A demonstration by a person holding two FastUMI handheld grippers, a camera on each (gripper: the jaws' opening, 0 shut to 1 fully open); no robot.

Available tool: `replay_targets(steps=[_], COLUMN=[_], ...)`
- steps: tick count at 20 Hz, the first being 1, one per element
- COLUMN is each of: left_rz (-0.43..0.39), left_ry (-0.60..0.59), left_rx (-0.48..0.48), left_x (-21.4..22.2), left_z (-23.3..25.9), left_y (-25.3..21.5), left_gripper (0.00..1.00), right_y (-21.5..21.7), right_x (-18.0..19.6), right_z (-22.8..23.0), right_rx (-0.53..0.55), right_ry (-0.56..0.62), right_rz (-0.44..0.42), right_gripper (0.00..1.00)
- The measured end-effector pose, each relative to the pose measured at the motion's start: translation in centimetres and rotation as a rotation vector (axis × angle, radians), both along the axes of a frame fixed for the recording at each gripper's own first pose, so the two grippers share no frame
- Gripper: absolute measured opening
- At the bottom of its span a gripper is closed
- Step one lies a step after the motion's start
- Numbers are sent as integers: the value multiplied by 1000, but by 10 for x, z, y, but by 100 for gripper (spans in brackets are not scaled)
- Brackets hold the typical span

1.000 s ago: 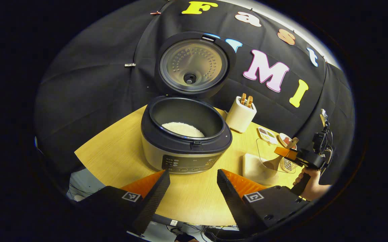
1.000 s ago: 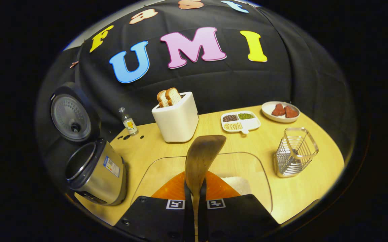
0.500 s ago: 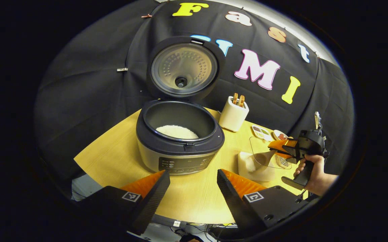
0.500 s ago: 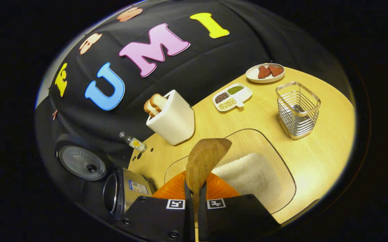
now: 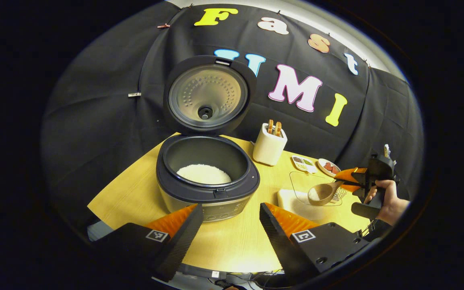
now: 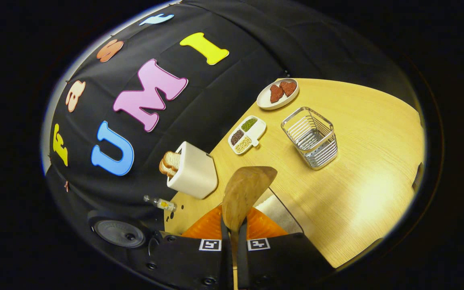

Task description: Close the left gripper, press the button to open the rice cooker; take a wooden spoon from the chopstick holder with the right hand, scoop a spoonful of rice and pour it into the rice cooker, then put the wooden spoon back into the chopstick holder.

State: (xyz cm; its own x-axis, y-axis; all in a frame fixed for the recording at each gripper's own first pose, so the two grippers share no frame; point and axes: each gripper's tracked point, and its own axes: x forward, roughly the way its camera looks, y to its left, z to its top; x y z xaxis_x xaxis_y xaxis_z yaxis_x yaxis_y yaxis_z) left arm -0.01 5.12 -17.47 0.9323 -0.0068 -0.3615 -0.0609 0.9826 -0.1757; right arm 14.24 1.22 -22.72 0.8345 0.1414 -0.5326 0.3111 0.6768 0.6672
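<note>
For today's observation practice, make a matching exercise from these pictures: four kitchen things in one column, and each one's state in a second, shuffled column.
Column one
1. Dark grey rice cooker lid
2. Brown wooden spoon
3. Square silver wire chopstick holder
4. White box toaster

Column two
A. Stands empty on the table
B. Holds bread slices
C. Raised open
D. Gripped in the right tongs, a little rice in its bowl

Pairs: 1-C, 2-D, 3-A, 4-B
</note>
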Motion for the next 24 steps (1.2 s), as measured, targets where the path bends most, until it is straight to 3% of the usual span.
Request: replay_targets(steps=[4,9,18,24], left_rz=[8,40,117,153], left_ry=[-26,-64,-88,-42], left_rx=[3,56,47,-8], left_x=[0,-8,-34,-54], left_z=[11,23,13,-11], left_y=[8,28,62,67], left_gripper=[96,96,96,96], right_y=[0,36,154,236], right_x=[10,21,20,22], right_z=[34,79,99,107], right_rx=[56,151,236,211], right_ry=[-33,-89,-81,-99], right_rz=[-27,-5,170,311], right_gripper=[9,9,9,9])
